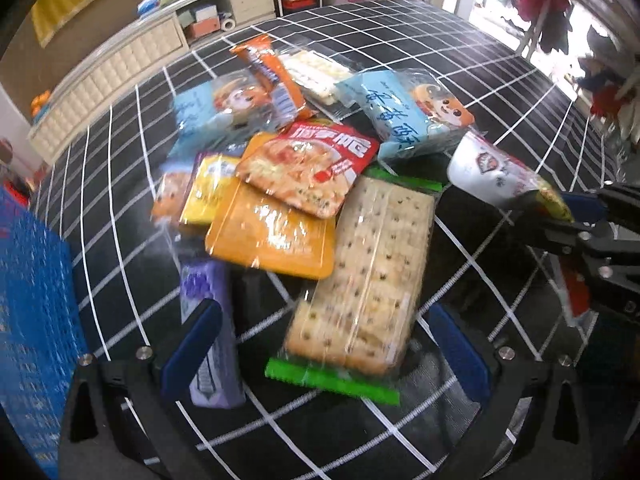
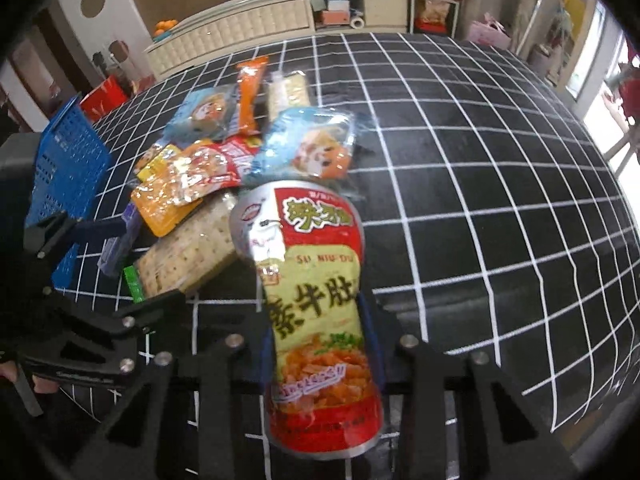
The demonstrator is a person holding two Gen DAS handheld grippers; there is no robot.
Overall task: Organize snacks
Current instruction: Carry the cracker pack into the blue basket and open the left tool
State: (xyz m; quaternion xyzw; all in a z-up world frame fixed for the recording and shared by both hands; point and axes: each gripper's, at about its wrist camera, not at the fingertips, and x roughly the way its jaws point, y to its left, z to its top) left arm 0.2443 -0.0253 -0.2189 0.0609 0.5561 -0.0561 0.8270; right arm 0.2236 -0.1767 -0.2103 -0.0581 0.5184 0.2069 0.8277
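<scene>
From the left wrist, the left gripper (image 1: pixel 326 344) hangs with jaws apart over a snack pile on the checked worktop (image 1: pixel 500 92); a cracker pack (image 1: pixel 368 276) lies between its fingers, untouched. A blue basket (image 1: pixel 32 300) stands at left.

From the right wrist, the right gripper (image 2: pixel 320 340) is clamped on a red-and-yellow pouch (image 2: pixel 316 280), held beside the pile.

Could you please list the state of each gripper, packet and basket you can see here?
Right gripper: shut on the red and yellow snack packet, lifted off the pile.
Left gripper: open, empty, over the cracker pack.
Cracker pack: sealed, lying flat.
Purple packet: lying by the left finger.
Blue basket: beside the pile, contents not visible.
</scene>
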